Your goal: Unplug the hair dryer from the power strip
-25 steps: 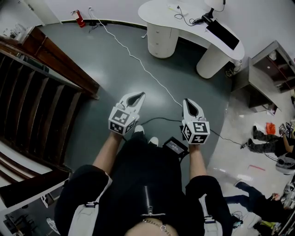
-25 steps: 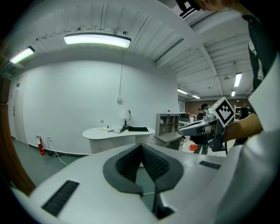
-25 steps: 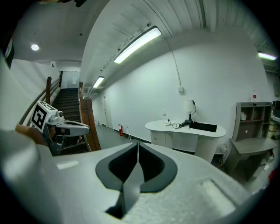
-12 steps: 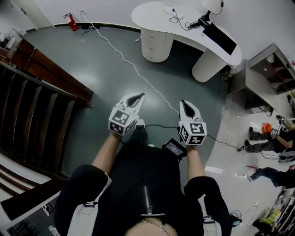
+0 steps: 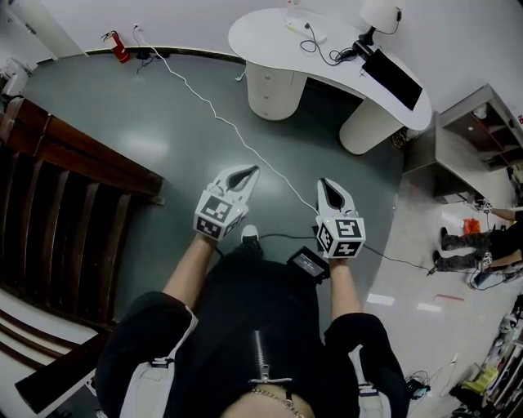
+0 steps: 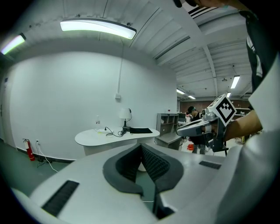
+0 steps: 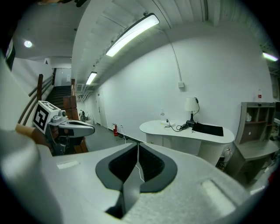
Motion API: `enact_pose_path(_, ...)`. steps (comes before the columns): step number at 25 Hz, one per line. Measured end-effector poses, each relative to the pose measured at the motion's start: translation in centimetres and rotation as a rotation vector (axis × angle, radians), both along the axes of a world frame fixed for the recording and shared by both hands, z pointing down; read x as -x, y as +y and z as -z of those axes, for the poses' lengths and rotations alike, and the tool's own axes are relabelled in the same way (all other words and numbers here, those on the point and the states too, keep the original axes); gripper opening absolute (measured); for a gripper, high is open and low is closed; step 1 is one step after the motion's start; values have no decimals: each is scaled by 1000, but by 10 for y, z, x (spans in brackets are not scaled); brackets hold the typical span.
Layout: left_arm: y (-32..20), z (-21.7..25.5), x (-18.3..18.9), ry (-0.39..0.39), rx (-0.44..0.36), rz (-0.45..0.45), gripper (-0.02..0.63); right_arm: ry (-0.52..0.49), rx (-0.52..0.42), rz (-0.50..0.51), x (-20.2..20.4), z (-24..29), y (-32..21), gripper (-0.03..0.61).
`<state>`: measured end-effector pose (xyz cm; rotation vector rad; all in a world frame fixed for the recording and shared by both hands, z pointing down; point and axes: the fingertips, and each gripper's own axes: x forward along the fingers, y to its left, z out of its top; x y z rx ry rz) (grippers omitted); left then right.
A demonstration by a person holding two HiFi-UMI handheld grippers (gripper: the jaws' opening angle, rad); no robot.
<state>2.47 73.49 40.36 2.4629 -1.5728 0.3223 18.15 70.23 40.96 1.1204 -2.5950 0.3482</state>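
Far ahead stands a white curved desk (image 5: 270, 33). On it lie a small white block (image 5: 315, 34) with black cables (image 5: 331, 55), a white lamp (image 5: 381, 14) and a flat black pad (image 5: 394, 67). I cannot make out a hair dryer at this distance. My left gripper (image 5: 249, 170) and right gripper (image 5: 325, 183) are held side by side over the grey floor, both shut and empty. The left gripper view shows its own shut jaws (image 6: 141, 146) pointing at the desk (image 6: 113, 136). The right gripper view shows the same (image 7: 136, 144), with the desk (image 7: 188, 133) ahead.
A thin white cable (image 5: 221, 114) runs across the floor from the back wall toward my feet, and a black cable (image 5: 278, 237) lies there too. A dark wooden stair railing (image 5: 73, 188) fills the left. A grey shelf unit (image 5: 478, 135) and people (image 5: 490, 245) are at the right.
The whole scene has slid toward me: the desk, cable and railing lie nearer and lower in view. Both grippers keep their place ahead of the body and stay shut.
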Motion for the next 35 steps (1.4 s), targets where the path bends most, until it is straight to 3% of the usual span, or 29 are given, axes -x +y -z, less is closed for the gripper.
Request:
enact_pose_path(15, -64, -8, 59, 7, 14, -37, 12, 18, -5, -48, 45, -2, -62, 6)
enact_pose_path(24, -110, -14, 49, 16, 29, -73, 12, 16, 3, -72, 41, -7, -102, 6)
enact_pose_path(35, -215, -9, 47, -2, 25, -52, 12, -12, -8, -52, 37, -1, -214, 6)
